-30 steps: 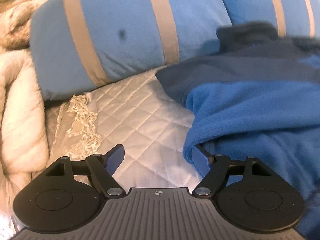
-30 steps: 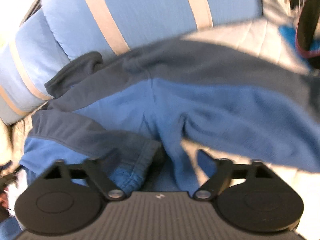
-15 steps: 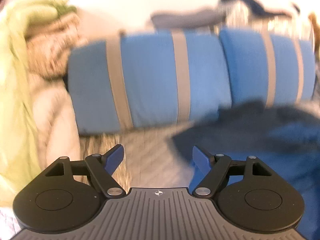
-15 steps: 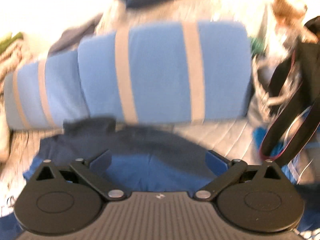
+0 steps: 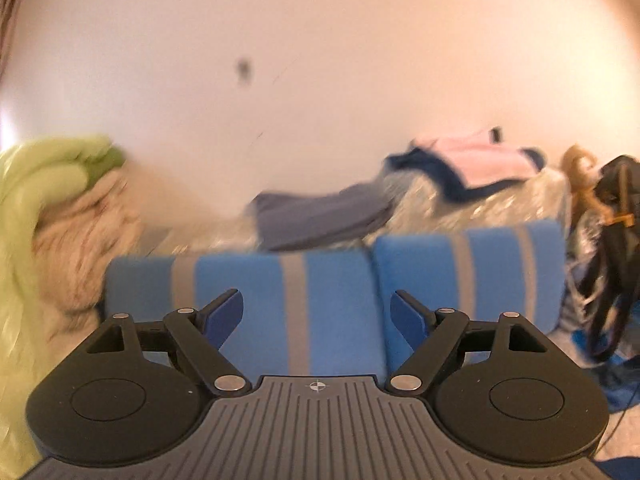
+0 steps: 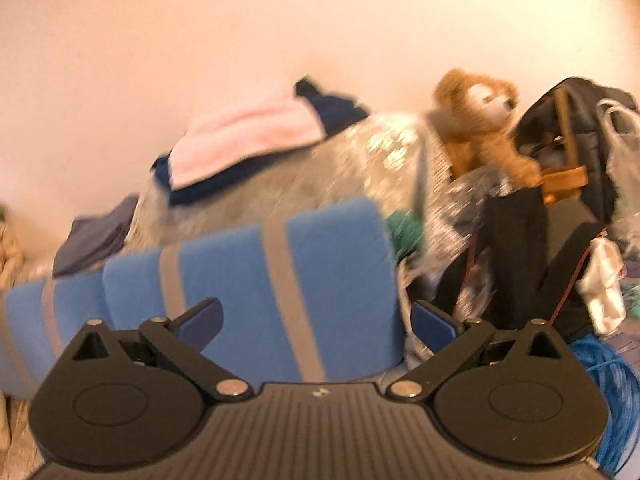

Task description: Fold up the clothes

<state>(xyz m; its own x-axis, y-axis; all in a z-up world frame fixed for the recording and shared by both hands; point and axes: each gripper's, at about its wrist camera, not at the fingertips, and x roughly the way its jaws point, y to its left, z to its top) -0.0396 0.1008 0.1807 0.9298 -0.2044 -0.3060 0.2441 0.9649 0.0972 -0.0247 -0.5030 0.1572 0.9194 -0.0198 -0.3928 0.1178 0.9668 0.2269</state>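
My left gripper (image 5: 315,300) is held up in the air, its jaws opening with nothing between them. My right gripper (image 6: 316,307) is open and empty too. Both point at the blue pillows with grey stripes (image 5: 340,280) (image 6: 332,264) and the pale wall behind. The blue fleece garment from the earlier frames is below both views now. A folded pink and navy garment (image 5: 476,160) (image 6: 248,136) lies on a shiny silver-covered heap behind the pillows. A folded grey-blue garment (image 5: 320,216) (image 6: 100,232) lies to its left.
A green blanket (image 5: 40,200) and a beige fluffy blanket (image 5: 88,240) are piled at the left. A brown teddy bear (image 6: 480,120), a black bag with straps (image 6: 560,160) and a blue bundle (image 6: 612,380) crowd the right.
Both grippers rose and tilted up from the bed toward the wall. The blue fleece, between the right fingers a second ago, dropped out of view. Both pairs of jaws stand wider.
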